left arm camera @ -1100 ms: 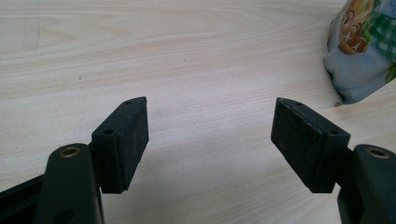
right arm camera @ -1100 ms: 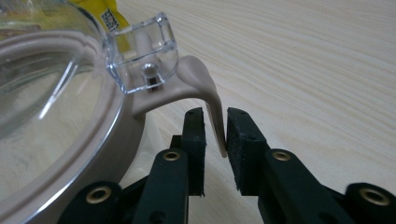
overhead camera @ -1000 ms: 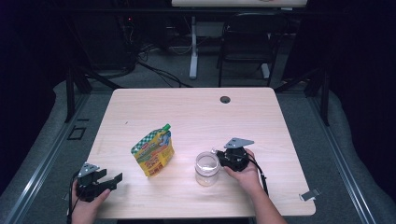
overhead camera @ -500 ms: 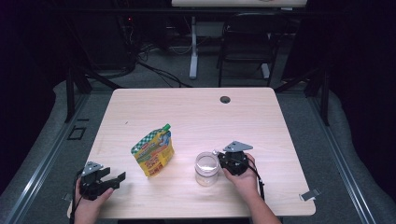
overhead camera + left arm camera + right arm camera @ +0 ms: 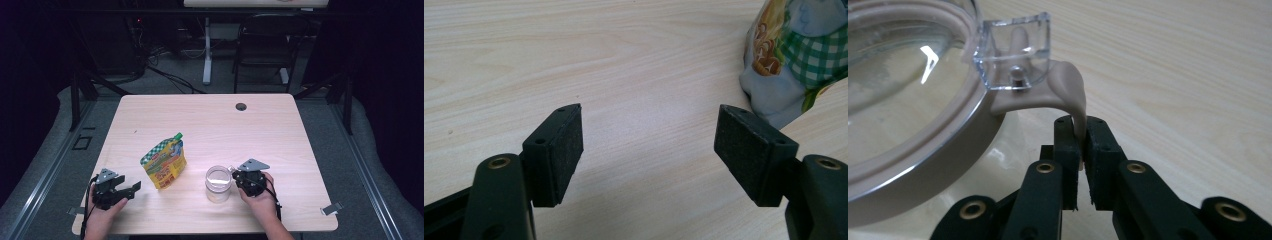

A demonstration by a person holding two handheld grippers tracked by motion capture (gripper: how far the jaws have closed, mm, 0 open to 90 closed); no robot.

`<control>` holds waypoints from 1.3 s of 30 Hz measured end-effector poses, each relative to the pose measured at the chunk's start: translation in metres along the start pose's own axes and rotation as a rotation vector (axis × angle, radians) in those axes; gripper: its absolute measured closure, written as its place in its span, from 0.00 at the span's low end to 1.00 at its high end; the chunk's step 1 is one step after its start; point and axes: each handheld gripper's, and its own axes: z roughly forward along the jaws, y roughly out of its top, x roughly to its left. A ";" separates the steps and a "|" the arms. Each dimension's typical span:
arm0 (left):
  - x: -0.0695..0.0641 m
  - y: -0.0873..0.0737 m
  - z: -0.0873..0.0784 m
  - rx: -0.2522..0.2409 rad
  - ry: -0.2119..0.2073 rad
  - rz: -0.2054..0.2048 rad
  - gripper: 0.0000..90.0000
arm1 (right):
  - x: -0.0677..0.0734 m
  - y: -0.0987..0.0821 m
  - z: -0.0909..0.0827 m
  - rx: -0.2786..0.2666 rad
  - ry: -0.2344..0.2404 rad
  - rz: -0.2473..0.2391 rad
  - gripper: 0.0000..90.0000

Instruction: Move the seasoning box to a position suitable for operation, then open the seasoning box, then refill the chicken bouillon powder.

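Note:
A clear jar (image 5: 218, 182) with a beige-rimmed lid (image 5: 908, 110) stands near the table's front edge. A beige latch tab (image 5: 1068, 90) hangs off the lid under a clear clip. My right gripper (image 5: 235, 176) is at the jar's right side. In the right gripper view its jaws (image 5: 1081, 150) have just been closing and pinch the tab's tip. A yellow and green-checked spouted pouch (image 5: 164, 162) stands left of the jar. My left gripper (image 5: 134, 187) rests low at the front left, open and pointing toward the pouch (image 5: 799, 55), with bare table between its pads (image 5: 649, 150).
The light wooden table (image 5: 210, 120) has a dark cable hole (image 5: 241, 106) near its far edge. A black chair (image 5: 260, 55) and desk legs stand behind the table. The floor around it is dark.
My right gripper has drawn slightly toward the table's near edge beside the jar. The left gripper and the pouch have stayed in place.

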 end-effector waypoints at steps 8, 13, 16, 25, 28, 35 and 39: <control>0.000 0.004 0.002 -0.004 -0.019 -0.002 0.34 | -0.007 0.001 -0.017 -0.031 0.120 0.044 0.80; 0.002 0.006 -0.001 -0.004 -0.022 -0.019 0.41 | -0.012 0.006 -0.031 -0.027 0.125 0.010 0.77; 0.003 0.006 -0.003 -0.007 -0.019 -0.030 0.43 | -0.015 0.009 -0.036 -0.036 0.121 0.006 0.77; 0.002 0.006 -0.008 -0.030 -0.007 -0.024 0.44 | -0.021 0.014 -0.045 -0.085 0.096 0.053 0.77; 0.000 0.007 -0.008 -0.031 -0.004 -0.017 0.44 | -0.017 0.016 -0.046 -0.094 0.087 0.038 0.78; -0.004 0.006 -0.009 -0.035 -0.017 0.000 0.43 | -0.012 0.022 -0.051 -0.138 0.073 0.033 0.77; -0.004 0.004 -0.011 -0.044 -0.007 0.000 0.44 | -0.011 0.025 -0.053 -0.159 0.062 0.044 0.76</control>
